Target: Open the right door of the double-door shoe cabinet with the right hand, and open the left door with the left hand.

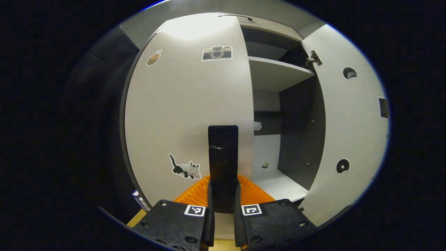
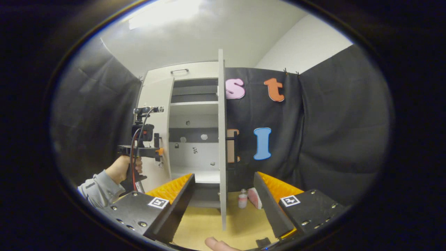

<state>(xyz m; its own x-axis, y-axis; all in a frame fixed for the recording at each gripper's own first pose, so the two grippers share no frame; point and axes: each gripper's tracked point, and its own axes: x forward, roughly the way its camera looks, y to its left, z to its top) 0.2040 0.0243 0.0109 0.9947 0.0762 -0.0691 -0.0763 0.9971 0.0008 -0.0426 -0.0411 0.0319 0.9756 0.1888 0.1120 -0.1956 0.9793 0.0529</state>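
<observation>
Right gripper view: hand-held gripper [image 2: 223, 195] agape.

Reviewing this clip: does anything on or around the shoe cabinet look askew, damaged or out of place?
Nothing looks damaged or askew. The right door stands swung open, its hinge looks intact, and the shelf sits level. The left door is not yet opened. The only strays are a small bottle and a pink object on the floor beside the cabinet.
</observation>
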